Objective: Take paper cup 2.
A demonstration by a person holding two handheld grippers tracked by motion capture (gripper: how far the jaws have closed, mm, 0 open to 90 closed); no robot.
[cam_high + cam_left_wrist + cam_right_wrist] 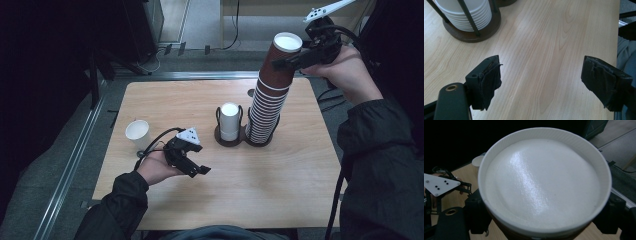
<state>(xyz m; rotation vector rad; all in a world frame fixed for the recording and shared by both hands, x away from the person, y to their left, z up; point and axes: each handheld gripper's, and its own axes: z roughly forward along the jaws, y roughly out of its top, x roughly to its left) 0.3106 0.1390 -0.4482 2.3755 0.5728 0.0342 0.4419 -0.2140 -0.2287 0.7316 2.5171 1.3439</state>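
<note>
A tall stack of brown paper cups (264, 112) stands upside down in the right ring of a dark wire holder (244, 139). My right gripper (284, 60) reaches in from the right at the top of the stack, its jaws against both sides of the topmost brown cup (287, 42). In the right gripper view that cup's white base (544, 182) sits between the jaws of the right gripper (542, 220). My left gripper (197, 169) hovers low over the table's front left, open, with bare wood between its pads (491, 80).
A short stack of white cups (230, 120) fills the holder's left ring, also seen close by as white cups (466, 12) in the left gripper view. A single white cup (137, 132) stands at the table's left. The wooden table (250, 185) ends near the person's sleeves.
</note>
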